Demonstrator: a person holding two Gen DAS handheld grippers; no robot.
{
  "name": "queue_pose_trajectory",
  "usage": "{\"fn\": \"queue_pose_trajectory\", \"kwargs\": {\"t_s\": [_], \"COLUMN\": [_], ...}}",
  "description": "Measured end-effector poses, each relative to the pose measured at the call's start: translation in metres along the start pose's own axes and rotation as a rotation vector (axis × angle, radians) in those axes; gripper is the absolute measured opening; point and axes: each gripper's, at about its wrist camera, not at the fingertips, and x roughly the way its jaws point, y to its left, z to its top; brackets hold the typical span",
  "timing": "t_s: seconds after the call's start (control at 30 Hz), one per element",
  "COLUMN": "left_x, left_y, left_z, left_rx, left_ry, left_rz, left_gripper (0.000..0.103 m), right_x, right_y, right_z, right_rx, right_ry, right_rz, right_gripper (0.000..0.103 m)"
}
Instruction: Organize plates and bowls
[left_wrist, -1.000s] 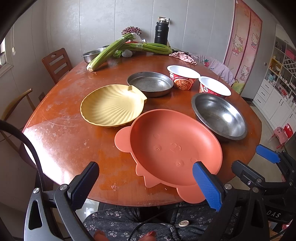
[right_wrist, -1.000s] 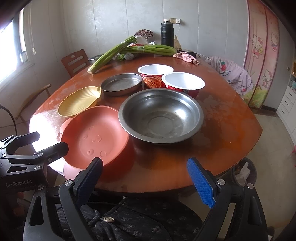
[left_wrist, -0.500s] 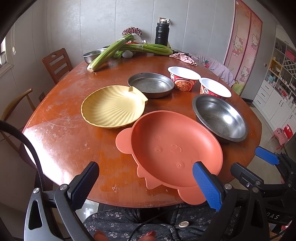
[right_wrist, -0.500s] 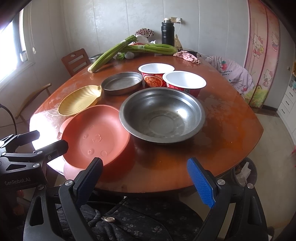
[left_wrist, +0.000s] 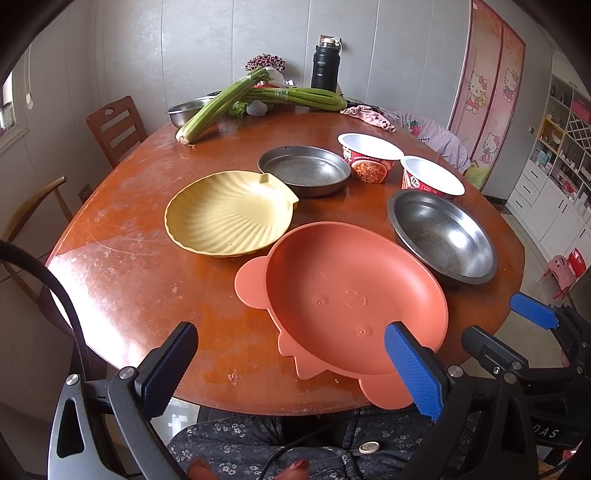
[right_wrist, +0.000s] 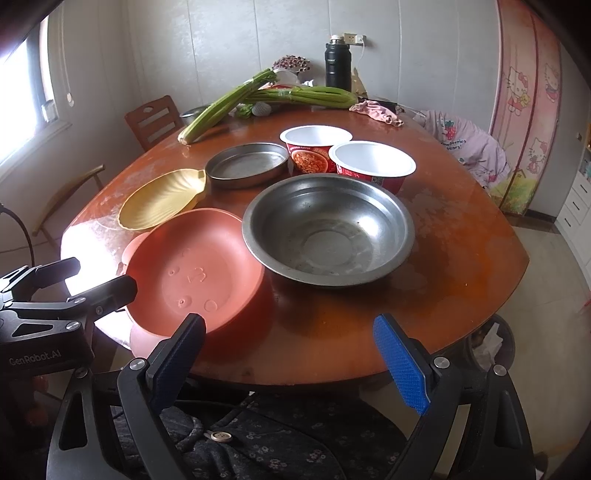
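Going left to right across the round wooden table (left_wrist: 122, 236): the left gripper (left_wrist: 291, 369) hangs at the near edge with its jaws spread wide, nothing in them. Ahead of it sits the yellow shell-shaped plate (left_wrist: 229, 212), and just right of that the orange bear-shaped plate (left_wrist: 351, 295), whose near ears stick out past the table edge. Behind them is a flat steel pan (left_wrist: 304, 170), then two red instant-noodle cups (right_wrist: 316, 146), with the steel bowl (right_wrist: 328, 229) in front of those. The right gripper (right_wrist: 295, 358) is wide open too, empty, low at the edge facing the bowl.

My worry: that overhanging bear plate. Bump it while reaching in and it could tip off onto the person's lap. The steel bowl's smooth rim could also slip out of a shallow pinch.
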Motion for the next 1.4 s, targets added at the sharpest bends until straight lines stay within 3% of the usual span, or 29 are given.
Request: {"fn": "queue_pose_trajectory", "kwargs": {"t_s": [0.3, 0.7, 1.27, 1.4], "left_x": [0.0, 0.001, 0.04, 0.057], "left_y": [0.013, 0.066, 0.131, 0.141], "left_z": [0.007, 0.032, 0.075, 0.089], "left_rx": [-0.026, -0.111, -0.143, -0.139], "left_ry": [-0.011, -0.027, 0.032, 0.05], "left_rz": [0.008, 0.027, 0.046, 0.032], "left_gripper": [0.102, 0.102, 0.102, 0.102], "right_x": [-0.002, 0.008, 0.07, 0.094], "right_y": [0.009, 0.047, 0.096, 0.101], "right_z": [0.012, 0.057, 0.108, 0.119], "right_rx": [-0.022, -0.096, -0.16, -0.148], "right_ry": [-0.014, -0.034, 0.077, 0.14], "right_rz": [0.003, 0.049, 0.076, 0.103], "right_gripper": [0.093, 0.093, 0.093, 0.092]}}
